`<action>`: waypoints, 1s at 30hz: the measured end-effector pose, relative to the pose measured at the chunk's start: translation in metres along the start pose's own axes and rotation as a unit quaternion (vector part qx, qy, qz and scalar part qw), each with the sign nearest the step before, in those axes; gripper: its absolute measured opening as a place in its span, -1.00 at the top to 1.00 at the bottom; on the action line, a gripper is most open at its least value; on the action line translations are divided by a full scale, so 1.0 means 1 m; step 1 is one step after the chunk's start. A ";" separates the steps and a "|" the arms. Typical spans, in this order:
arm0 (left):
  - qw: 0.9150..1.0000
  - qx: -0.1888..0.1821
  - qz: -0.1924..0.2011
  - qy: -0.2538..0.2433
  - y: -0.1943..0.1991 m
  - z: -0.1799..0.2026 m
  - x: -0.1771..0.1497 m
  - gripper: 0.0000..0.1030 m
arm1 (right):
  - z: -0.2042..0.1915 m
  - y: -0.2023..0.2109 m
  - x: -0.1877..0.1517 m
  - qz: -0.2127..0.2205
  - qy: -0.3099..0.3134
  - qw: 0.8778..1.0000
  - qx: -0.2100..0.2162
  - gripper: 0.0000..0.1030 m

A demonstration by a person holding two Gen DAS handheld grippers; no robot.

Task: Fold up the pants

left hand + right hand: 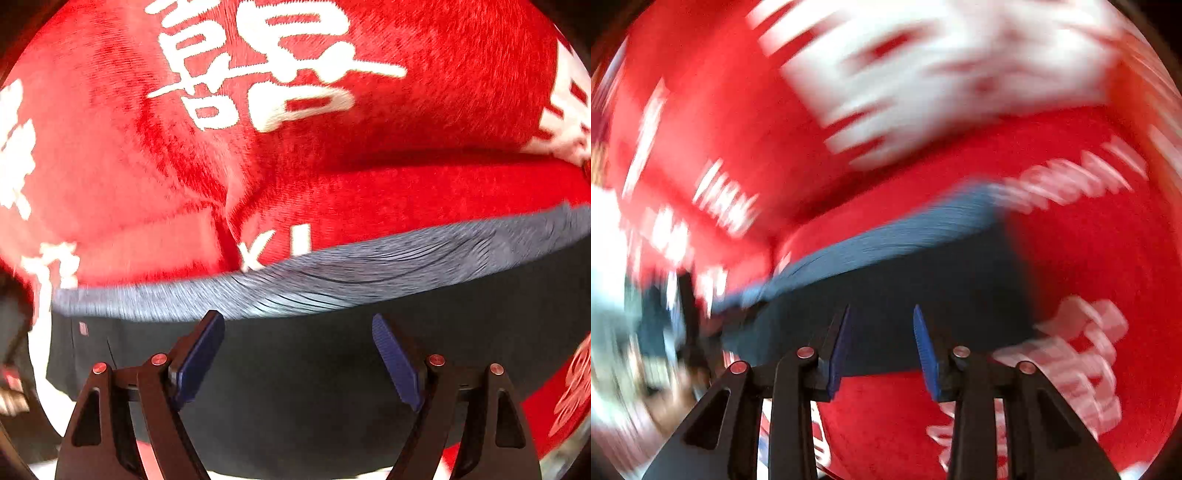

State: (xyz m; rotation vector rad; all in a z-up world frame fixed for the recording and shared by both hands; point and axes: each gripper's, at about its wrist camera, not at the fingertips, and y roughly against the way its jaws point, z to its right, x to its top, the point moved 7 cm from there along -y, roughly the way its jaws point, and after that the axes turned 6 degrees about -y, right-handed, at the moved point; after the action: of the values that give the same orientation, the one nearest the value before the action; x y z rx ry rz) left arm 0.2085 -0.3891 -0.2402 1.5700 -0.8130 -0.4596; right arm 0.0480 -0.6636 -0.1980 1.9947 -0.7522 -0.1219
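Left wrist view: the left gripper [298,356] is seen with its blue pads [201,360] spread wide, nothing held between them, poised over the dark pants [314,387]. The pants lie on a red cloth [424,92] with white characters, their grey ribbed waistband [332,273] at the far edge. Right wrist view, blurred: the right gripper [882,350] is shown partly apart and empty above the pants [923,288], the waistband [886,240] lying beyond.

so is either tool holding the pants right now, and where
Nothing is held. The left tool and right tool are both open over the dark pants, near the grey waistband, no cloth between their pads.
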 end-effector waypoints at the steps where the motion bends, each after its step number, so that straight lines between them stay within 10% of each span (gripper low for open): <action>1: 1.000 0.000 0.003 -0.026 -0.004 -0.007 0.002 -0.62 | -0.019 -0.017 0.004 -0.017 0.044 0.999 0.001 0.24; 6: 0.993 -0.016 0.007 -0.114 -0.029 -0.027 0.005 -0.62 | -0.078 -0.111 0.028 -0.092 0.187 0.978 -0.024 0.24; 16: 0.985 -0.066 0.012 -0.156 -0.059 -0.025 0.002 -0.60 | -0.070 -0.175 0.029 -0.178 0.225 0.954 -0.090 0.33; 19: 0.987 -0.057 0.007 -0.151 -0.059 -0.026 0.004 0.25 | -0.075 -0.179 0.034 -0.186 0.208 0.955 -0.099 0.89; 24: 0.994 0.019 -0.001 -0.105 -0.081 -0.049 0.012 0.27 | -0.063 -0.172 0.061 -0.147 0.165 0.966 -0.138 1.00; 30: 0.995 -0.041 0.021 -0.087 -0.051 -0.056 0.009 0.03 | -0.064 -0.141 0.058 -0.135 0.182 0.969 -0.099 0.74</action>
State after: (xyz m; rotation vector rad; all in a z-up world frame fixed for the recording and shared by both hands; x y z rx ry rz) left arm 0.2658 -0.3572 -0.2784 1.4488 -0.9467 -0.5993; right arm 0.1833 -0.5987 -0.2677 1.8471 -0.2225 0.0101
